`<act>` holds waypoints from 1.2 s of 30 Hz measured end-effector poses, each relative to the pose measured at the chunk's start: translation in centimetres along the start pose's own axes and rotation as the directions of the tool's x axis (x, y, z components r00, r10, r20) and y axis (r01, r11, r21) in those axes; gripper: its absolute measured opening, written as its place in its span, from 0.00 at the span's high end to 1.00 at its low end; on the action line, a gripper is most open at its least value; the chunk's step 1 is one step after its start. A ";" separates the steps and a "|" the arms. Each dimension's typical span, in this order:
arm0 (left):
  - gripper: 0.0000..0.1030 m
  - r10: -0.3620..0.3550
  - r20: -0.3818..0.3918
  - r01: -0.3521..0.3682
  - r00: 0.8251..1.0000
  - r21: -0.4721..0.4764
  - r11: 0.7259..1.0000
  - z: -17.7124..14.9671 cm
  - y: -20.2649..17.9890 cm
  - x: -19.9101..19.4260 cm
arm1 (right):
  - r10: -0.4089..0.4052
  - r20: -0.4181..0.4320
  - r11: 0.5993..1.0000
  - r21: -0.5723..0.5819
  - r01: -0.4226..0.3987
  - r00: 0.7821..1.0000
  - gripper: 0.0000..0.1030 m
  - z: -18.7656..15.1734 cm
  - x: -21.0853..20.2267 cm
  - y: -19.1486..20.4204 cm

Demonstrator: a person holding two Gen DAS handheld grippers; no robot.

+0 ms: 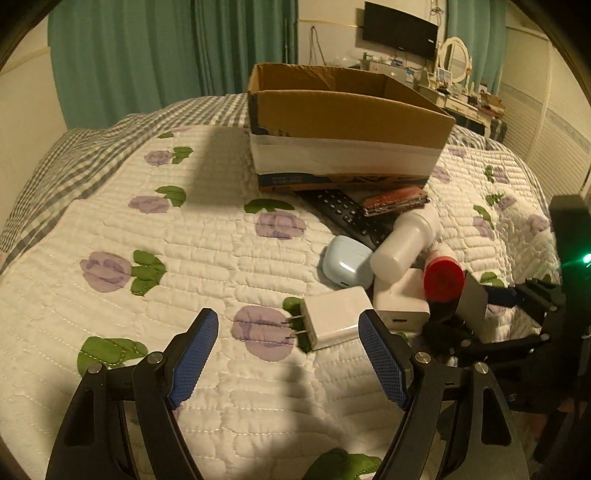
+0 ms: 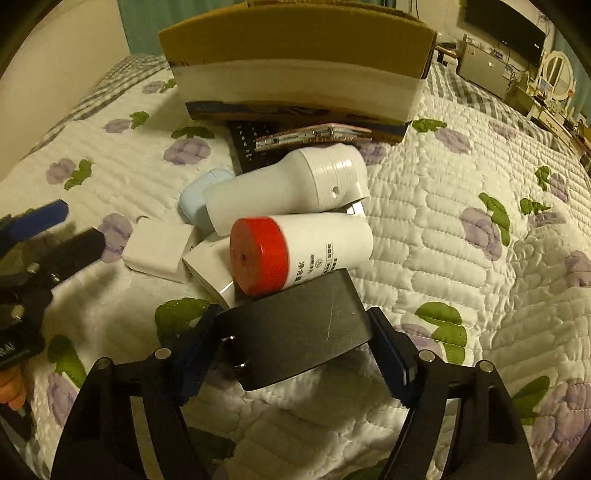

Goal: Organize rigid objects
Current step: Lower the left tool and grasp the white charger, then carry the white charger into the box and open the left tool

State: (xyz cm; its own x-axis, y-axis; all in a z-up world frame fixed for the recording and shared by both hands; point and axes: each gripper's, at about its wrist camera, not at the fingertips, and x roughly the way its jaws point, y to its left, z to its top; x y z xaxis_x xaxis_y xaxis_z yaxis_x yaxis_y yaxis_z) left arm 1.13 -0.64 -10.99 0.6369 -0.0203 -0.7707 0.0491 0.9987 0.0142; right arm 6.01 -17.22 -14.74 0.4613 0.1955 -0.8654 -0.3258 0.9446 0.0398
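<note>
A pile of small objects lies on the quilted bed in front of an open cardboard box [image 1: 343,122]. My left gripper [image 1: 288,328] is open, its right pad beside a white plug charger [image 1: 338,321]. Behind the charger lie a second white adapter [image 1: 402,299], a light blue earbud case [image 1: 347,262], a white bottle [image 1: 406,240], a red-capped white bottle [image 1: 443,277], a black remote [image 1: 347,214] and a reddish case [image 1: 395,199]. My right gripper [image 2: 295,343] is shut on a dark grey charger block [image 2: 299,328], just in front of the red-capped bottle [image 2: 295,251].
The box [image 2: 295,62] stands at the far side of the pile. The flowered quilt [image 1: 147,258] spreads to the left and right. A dresser with a mirror [image 1: 456,61] and a wall TV [image 1: 399,29] stand beyond the bed.
</note>
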 end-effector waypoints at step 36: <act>0.30 -0.074 -0.012 0.075 0.997 0.163 0.984 0.0 -3.6 0.2 | -0.044 0.167 0.996 0.080 0.031 0.985 0.27 0.7 -6.7 -1.6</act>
State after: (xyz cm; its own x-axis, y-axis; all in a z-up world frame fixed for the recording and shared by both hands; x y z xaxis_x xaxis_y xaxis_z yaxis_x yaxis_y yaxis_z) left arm 1.10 -4.21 -11.18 0.6225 -0.0941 -0.7769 0.2217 0.9733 0.0598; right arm 3.98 -19.92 -8.63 0.6068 0.1947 -0.7706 -0.2444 0.9683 0.0521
